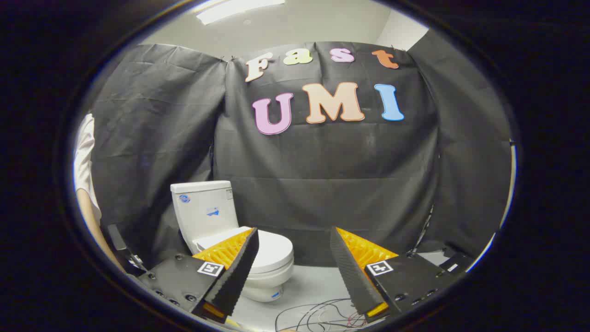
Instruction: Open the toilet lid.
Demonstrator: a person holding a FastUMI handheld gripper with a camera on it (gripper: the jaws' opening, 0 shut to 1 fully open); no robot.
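Your hand-held gripper (294,235) had its fingers spread wide and empty, well short of the white ceramic toilet (221,226), whose flat white lid (272,251) appeared to lie closed just beyond your left finger, above thin cables (318,316) on the floor.

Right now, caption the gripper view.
Open tool faces a toilet, lid down, beyond its left finger.

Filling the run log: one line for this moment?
phase: approach | gripper: open, holding nothing | toilet lid: closed, beyond left finger | contact: none
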